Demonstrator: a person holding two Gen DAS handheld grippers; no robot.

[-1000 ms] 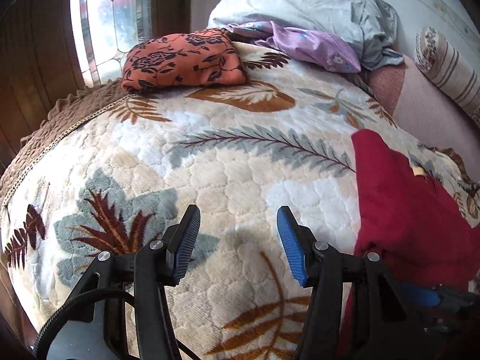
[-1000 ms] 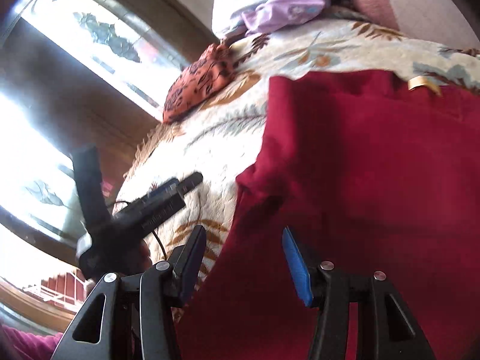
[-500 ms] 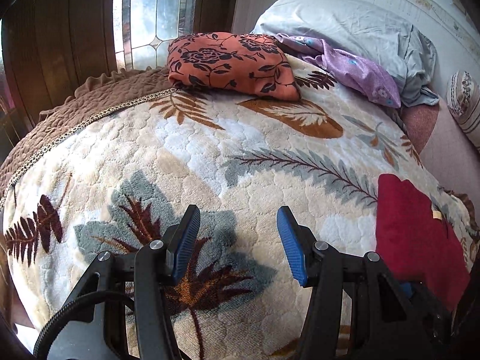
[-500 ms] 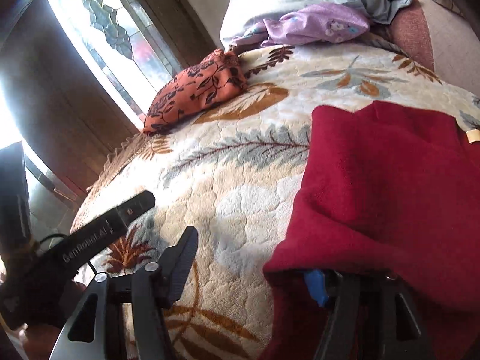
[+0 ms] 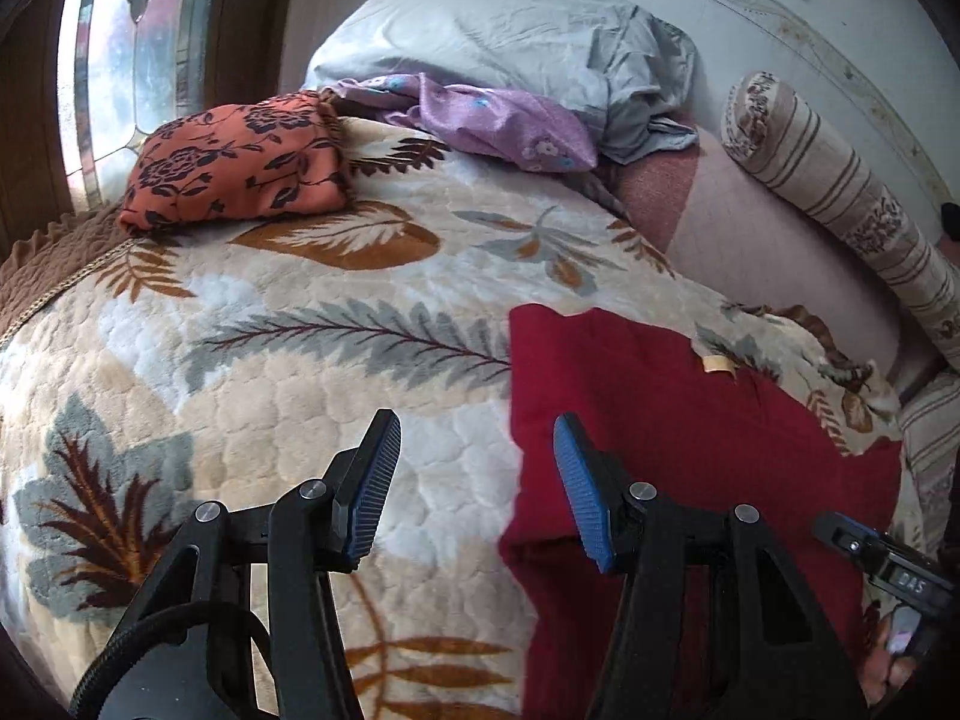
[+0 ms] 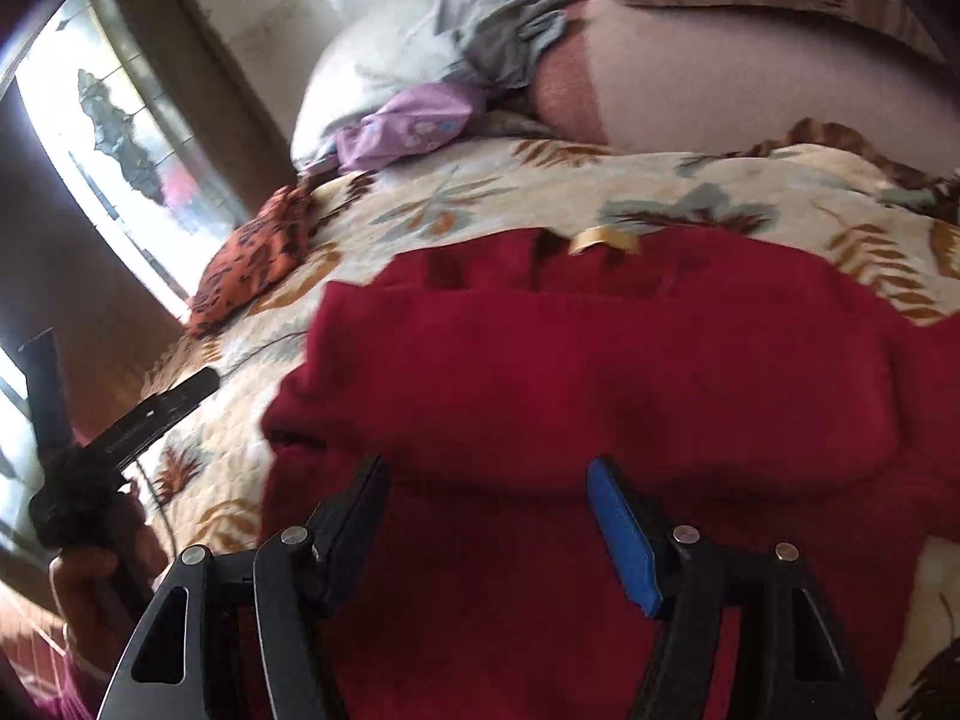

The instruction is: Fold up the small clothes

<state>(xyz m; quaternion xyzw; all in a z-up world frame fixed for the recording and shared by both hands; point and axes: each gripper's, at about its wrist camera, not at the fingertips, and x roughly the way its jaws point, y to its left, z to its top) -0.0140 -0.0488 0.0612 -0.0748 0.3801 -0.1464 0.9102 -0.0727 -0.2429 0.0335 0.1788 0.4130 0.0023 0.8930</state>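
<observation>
A dark red garment (image 5: 672, 432) lies flat on the leaf-patterned bedspread (image 5: 288, 360), with a small tan label (image 5: 717, 365) near its far edge. My left gripper (image 5: 477, 474) is open and empty, just over the garment's left edge. My right gripper (image 6: 486, 516) is open and empty above the near part of the red garment (image 6: 600, 360), which has a folded layer on top. The left gripper's body (image 6: 150, 414) shows at the left of the right wrist view.
An orange floral folded cloth (image 5: 240, 165) lies at the far left of the bed near the window. A purple cloth (image 5: 498, 126) and a grey pillow (image 5: 510, 42) are at the head. A striped bolster (image 5: 840, 210) lies at the right.
The right gripper, half covered by red cloth half a second ago, is now clear above the garment. The left gripper has swung right, back toward the garment's left edge.
</observation>
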